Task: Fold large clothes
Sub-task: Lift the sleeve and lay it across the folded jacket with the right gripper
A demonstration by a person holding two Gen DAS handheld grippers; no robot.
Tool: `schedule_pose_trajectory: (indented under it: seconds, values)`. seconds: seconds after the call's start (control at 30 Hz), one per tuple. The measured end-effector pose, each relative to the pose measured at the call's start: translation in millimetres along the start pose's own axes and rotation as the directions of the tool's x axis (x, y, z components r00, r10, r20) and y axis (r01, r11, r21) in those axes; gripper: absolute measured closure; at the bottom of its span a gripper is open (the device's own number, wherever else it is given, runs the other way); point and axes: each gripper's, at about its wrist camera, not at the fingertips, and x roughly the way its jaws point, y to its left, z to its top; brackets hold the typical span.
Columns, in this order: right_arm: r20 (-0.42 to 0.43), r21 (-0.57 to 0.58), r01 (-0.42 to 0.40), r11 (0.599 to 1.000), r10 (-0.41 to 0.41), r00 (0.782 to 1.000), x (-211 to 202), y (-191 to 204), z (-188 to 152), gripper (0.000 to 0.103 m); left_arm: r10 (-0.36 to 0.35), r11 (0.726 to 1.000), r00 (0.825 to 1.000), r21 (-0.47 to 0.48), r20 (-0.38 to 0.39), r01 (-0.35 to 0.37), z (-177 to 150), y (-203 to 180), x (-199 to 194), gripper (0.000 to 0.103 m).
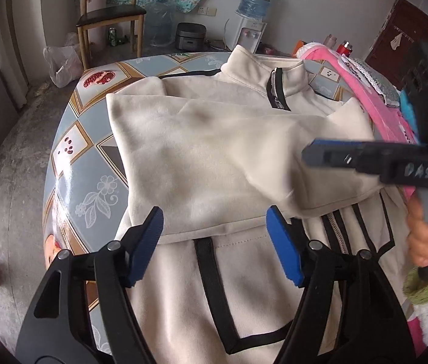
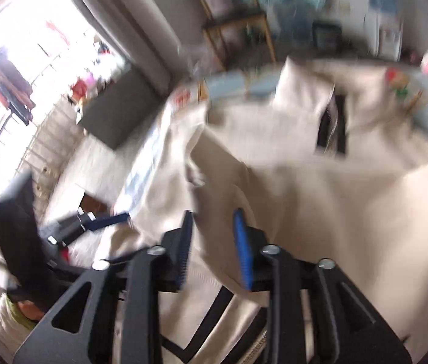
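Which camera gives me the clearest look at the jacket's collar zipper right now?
The left wrist view: the collar zipper is sharp and unobstructed at the far end of the cream jacket. The right wrist view shows it only as a motion-blurred dark strip.

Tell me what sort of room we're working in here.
Most likely a lived-in room at home, a dining or utility corner. A water dispenser with its bottle stands by the wall, a wooden chair beside it, and the cream jacket lies on a table with a patterned cloth.
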Motion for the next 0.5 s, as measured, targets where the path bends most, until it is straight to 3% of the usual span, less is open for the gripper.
schedule_pose_trajectory:
  seconds: [0.13,0.23,0.33,0.43,0.5]
  values:
    - [0.078,0.062,-0.011,0.998,0.006,0.997,-37.9,-37.2,-16.9,0.054,-0.058,0.997,0.998,-0.059,-0.005,0.057,13.5,3.0,7.3,0.036]
    - [0.152,0.123,0.013,0.992,-0.031,0.988,-85.6,-79.5,-29.8,0.054,-0.065,0.992,0.998,-0.111,-0.018,0.063,27.9,6.2,22.9,0.036]
    - [0.203,0.194,0.06,0.979,-0.1,0.974,-130.4,-129.3,-44.6,0.054,-0.025,0.978,0.998,-0.206,-0.052,0.014,41.2,21.4,47.0,0.036]
    - [0.219,0.253,0.097,0.963,-0.154,0.963,-147.4,-172.8,-51.4,0.054,-0.037,0.939,0.996,-0.343,-0.082,0.007,48.1,44.6,67.5,0.037]
    - [0.223,0.285,0.104,0.953,-0.172,0.96,-154.3,-192.9,-62.2,0.054,-0.046,0.931,0.997,-0.365,-0.061,0.021,53.1,48.6,69.7,0.037]
